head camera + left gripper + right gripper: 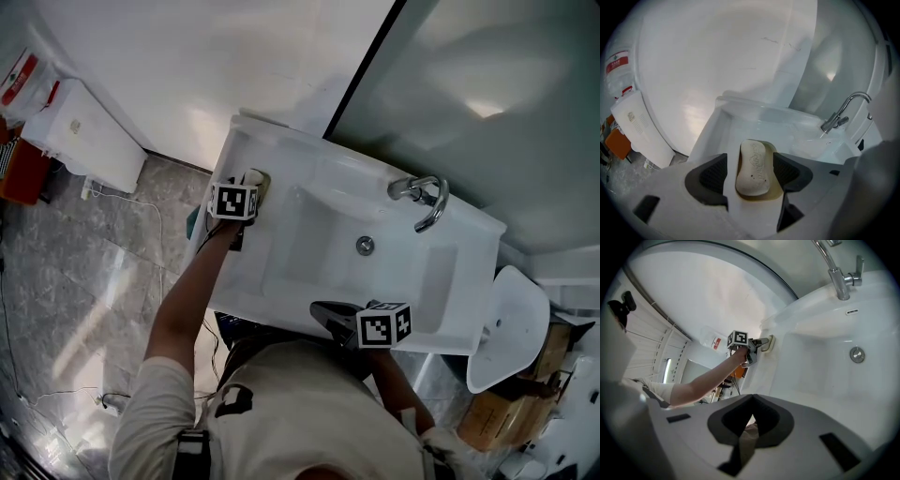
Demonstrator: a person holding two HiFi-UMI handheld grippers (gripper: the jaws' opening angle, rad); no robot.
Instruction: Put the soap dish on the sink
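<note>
A pale bar of soap lies in a tan soap dish that rests on the left rim of the white sink. In the left gripper view, my left gripper straddles the dish with its dark pads standing apart on either side. The head view shows that gripper at the sink's left rim, with the dish peeking out past its marker cube. My right gripper hovers over the sink's near edge, shut and empty, as the right gripper view also shows. There the dish sits far off on the rim.
A chrome faucet and a drain lie at the basin's far side, under a large mirror. A white cabinet stands at the left on grey floor tiles. A white bowl-shaped fixture and a cardboard box are at the right.
</note>
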